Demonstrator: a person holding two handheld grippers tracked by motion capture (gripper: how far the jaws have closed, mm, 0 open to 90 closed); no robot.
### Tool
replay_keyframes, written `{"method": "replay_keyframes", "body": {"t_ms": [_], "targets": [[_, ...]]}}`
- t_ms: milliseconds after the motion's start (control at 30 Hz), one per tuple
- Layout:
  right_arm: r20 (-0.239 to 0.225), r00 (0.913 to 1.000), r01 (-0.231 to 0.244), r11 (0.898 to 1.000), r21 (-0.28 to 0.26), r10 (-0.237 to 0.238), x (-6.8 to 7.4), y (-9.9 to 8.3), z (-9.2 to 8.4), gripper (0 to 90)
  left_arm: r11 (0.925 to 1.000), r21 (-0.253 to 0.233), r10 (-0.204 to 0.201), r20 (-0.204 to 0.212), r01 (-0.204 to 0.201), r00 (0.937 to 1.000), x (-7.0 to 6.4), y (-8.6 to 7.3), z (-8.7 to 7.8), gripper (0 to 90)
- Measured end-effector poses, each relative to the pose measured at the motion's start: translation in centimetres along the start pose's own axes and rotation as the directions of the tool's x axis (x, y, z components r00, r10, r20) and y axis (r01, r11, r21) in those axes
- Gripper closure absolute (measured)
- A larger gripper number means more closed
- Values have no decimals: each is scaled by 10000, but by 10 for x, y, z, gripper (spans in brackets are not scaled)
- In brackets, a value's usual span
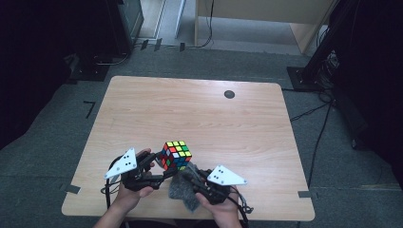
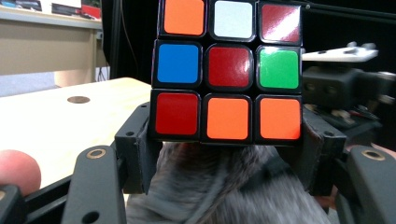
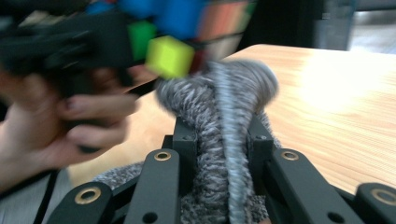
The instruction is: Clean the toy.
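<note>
A scrambled colour cube (image 1: 175, 155) is held just above the table near its front edge, with my left gripper (image 1: 164, 166) shut on its lower part. In the left gripper view the cube (image 2: 229, 70) sits between the two black jaws, its bottom row red, orange, orange. A grey woolly cloth (image 1: 183, 187) is bunched in my right gripper (image 1: 191, 176), which is shut on it. In the right gripper view the cloth (image 3: 224, 121) rises from between the jaws and its top touches the underside of the cube (image 3: 170, 53). The cloth (image 2: 219, 186) lies blurred below the cube.
The wooden table (image 1: 190, 114) has a small dark round hole (image 1: 229, 94) at its far right. Grey carpet surrounds it, with dark stands and cables at the right and a wooden cabinet at the back.
</note>
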State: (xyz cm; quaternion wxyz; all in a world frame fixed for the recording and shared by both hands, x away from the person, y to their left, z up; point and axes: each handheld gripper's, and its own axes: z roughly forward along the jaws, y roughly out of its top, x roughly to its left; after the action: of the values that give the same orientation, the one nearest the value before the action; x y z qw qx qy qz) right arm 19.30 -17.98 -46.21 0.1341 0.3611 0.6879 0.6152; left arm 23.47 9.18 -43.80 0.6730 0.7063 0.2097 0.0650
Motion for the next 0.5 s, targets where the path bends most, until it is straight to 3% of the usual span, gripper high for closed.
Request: {"method": "replay_keyframes", "body": {"t_ms": [100, 200, 300, 367, 500], "targets": [[802, 9956, -464, 9983, -361, 492, -18, 3, -12, 731, 9999, 132, -1, -372, 6, 9993, 4, 0, -2, 345], [1905, 9799, -490, 9973, -552, 587, -34, 8, -26, 730, 9981, 588, 243, -1132, -177, 9933, 10, -2, -3, 345], [2723, 9605, -403, 9968, -688, 576, -47, 11, -38, 729, 9910, 1288, 603, -1933, -356, 9793, 17, -8, -3, 345], [3053, 9512, -273, 9978, -606, 445, -52, 11, -43, 728, 9859, 1663, 595, -2289, -212, 9716, 23, -13, -2, 345], [3306, 9430, -243, 9986, -460, 382, -58, 7, -43, 727, 9681, 2504, 720, -3050, 70, 9496, 37, -28, 1, 345]]}}
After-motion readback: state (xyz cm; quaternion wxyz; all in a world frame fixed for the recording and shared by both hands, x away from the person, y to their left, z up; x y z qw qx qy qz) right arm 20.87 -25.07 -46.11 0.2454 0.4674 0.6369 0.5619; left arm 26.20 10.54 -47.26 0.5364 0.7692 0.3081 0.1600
